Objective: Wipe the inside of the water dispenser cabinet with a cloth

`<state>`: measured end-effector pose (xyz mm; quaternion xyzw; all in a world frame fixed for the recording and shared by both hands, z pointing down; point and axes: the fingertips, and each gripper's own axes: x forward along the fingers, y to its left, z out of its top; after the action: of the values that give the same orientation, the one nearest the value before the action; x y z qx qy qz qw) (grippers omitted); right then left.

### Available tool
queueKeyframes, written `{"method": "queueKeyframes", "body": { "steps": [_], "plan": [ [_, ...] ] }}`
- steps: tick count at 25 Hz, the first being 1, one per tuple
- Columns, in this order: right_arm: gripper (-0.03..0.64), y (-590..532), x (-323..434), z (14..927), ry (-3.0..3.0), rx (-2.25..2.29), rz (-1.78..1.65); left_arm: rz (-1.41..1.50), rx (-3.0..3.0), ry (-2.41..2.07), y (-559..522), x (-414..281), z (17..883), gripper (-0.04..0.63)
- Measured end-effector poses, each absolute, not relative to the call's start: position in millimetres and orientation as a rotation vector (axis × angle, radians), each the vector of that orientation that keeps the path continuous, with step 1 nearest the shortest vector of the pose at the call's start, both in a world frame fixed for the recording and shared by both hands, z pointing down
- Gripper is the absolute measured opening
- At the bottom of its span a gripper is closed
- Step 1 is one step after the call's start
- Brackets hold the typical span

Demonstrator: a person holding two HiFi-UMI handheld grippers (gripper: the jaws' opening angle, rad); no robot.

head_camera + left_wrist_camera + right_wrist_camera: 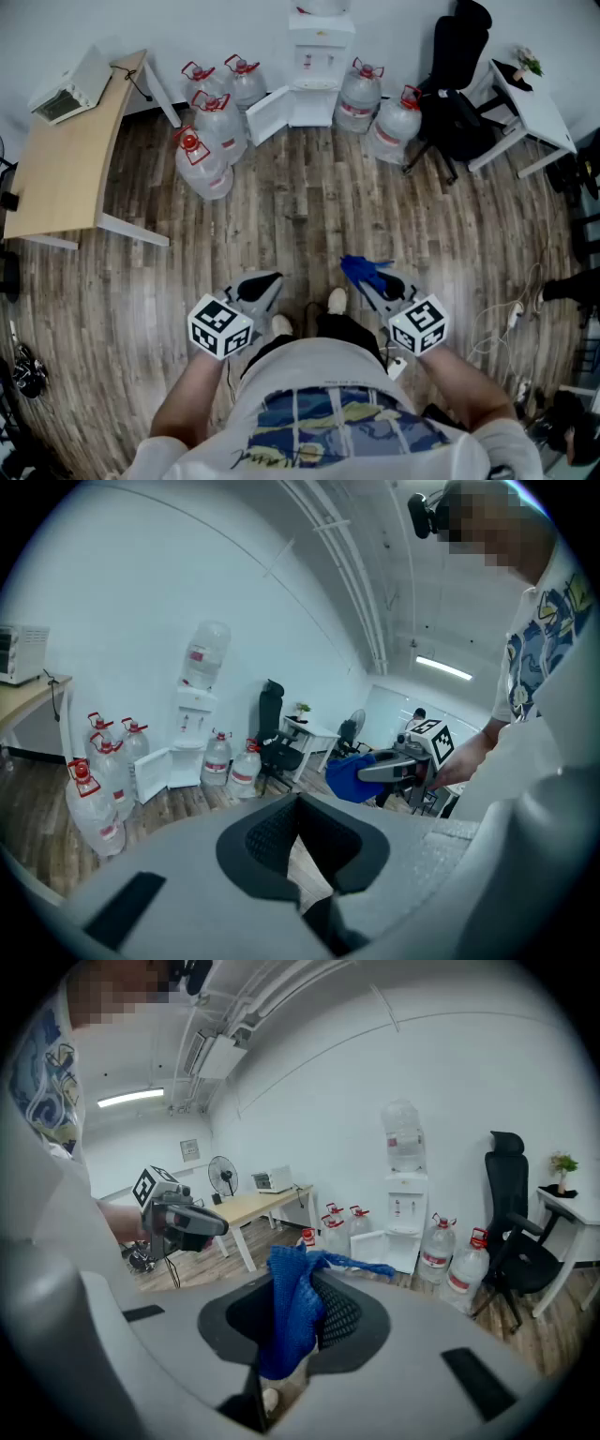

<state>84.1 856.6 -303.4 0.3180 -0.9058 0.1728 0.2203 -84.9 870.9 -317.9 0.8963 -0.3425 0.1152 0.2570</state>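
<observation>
The white water dispenser [319, 56] stands against the far wall, its lower cabinet door [267, 114] swung open to the left. It is several steps away from both grippers. My right gripper [370, 277] is shut on a blue cloth [361, 270]; in the right gripper view the cloth [291, 1316] hangs between the jaws and the dispenser [405, 1204] shows ahead. My left gripper [258, 286] is held beside it, jaws together with nothing in them. The left gripper view shows the dispenser [194, 733] far off and the cloth [347, 778] at the right.
Several large water jugs [211, 141] stand left of the dispenser and more jugs [380, 108] to its right. A wooden table [70, 159] with a toaster oven is at the left. A black office chair [455, 84] and a white table [534, 108] are at the right. Cables [506, 323] lie on the floor.
</observation>
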Motion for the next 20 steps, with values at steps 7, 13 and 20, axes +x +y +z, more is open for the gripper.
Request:
{"method": "queueKeyframes", "body": {
  "steps": [7, 13, 20],
  "plan": [
    [0.072, 792.4, 119.5, -304.2, -2.561, 0.875, 0.435, 0.329, 2.437, -0.944, 823.3, -32.3, -310.4, -0.005],
    [0.072, 745.5, 154.6, -296.1, -2.566, 0.864, 0.463, 0.337, 2.432, -0.947, 772.8, 14.0, -314.5, -0.005],
    [0.077, 704.9, 196.8, -285.4, -2.571, 0.810, 0.417, 0.381, 2.438, -0.979, 726.4, 66.1, -312.1, -0.005]
  ]
}}
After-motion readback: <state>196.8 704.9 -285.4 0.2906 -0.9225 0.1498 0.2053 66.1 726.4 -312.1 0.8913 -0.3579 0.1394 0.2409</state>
